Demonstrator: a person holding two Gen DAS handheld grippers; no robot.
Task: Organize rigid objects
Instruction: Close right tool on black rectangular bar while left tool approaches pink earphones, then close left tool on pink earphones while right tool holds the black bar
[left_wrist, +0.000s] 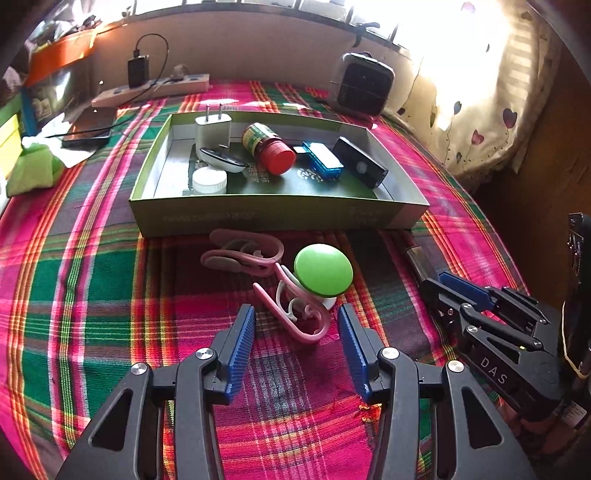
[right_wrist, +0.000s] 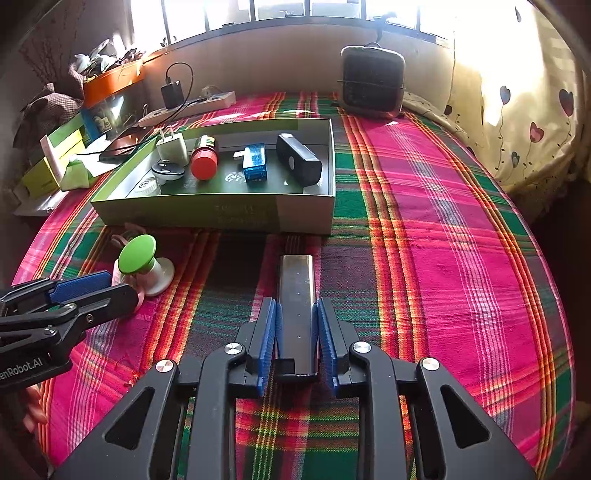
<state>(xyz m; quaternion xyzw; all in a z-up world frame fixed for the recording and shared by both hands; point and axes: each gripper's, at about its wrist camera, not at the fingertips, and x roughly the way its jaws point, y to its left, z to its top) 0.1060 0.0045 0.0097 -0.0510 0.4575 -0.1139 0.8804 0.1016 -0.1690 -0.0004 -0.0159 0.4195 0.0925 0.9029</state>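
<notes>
A green box lid tray (left_wrist: 273, 216) (right_wrist: 221, 212) on the plaid cloth holds a white charger (left_wrist: 213, 129), a red-capped bottle (left_wrist: 271, 147), a blue device (left_wrist: 325, 160), a black block (left_wrist: 360, 162), a white jar (left_wrist: 209, 180) and a small black-and-white gadget (left_wrist: 223, 159). My left gripper (left_wrist: 295, 325) is open around a pink clip (left_wrist: 295, 314), with a green-topped knob (left_wrist: 323, 269) and another pink clip (left_wrist: 240, 251) just beyond. My right gripper (right_wrist: 297, 321) is shut on a long dark metal bar (right_wrist: 297, 295) lying on the cloth, pointing at the tray.
A small heater (right_wrist: 371, 81) stands at the back by the wall. A power strip with a black adapter (right_wrist: 188, 103), a phone (left_wrist: 86, 127) and boxes lie at back left. A heart-print curtain (right_wrist: 517, 92) hangs on the right.
</notes>
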